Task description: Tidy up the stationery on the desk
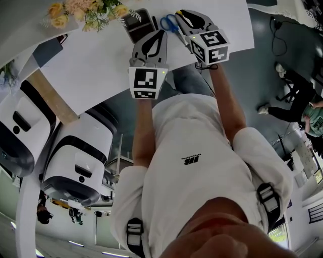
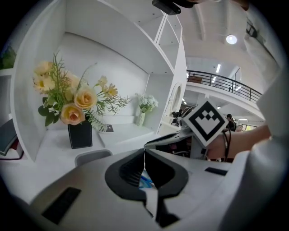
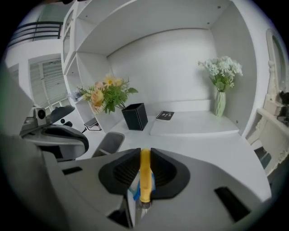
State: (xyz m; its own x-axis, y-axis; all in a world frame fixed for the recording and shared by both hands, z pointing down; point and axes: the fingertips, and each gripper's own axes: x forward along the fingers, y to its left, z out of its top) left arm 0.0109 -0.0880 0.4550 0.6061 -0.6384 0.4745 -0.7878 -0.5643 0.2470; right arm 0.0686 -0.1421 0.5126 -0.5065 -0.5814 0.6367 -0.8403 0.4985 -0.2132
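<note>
My right gripper point(image 3: 145, 158) is shut on a yellow pen point(image 3: 145, 178), which stands upright between the jaws with its metal tip pointing back at the camera. In the head view the right gripper point(image 1: 179, 14) hovers over the white desk point(image 1: 101, 55), just right of blue-handled scissors point(image 1: 170, 22) lying there. My left gripper point(image 2: 144, 155) is shut, with nothing seen between its jaws. A bit of the blue scissors point(image 2: 145, 181) shows through the gap below them. The left gripper point(image 1: 161, 33) sits beside and slightly nearer than the right one.
A black holder point(image 3: 135, 116) with yellow and peach flowers stands at the back of the desk alcove. A grey tray point(image 3: 110, 142) lies in front of it. A small black notebook point(image 3: 165, 115) and a vase of white flowers point(image 3: 220, 101) sit on a raised ledge.
</note>
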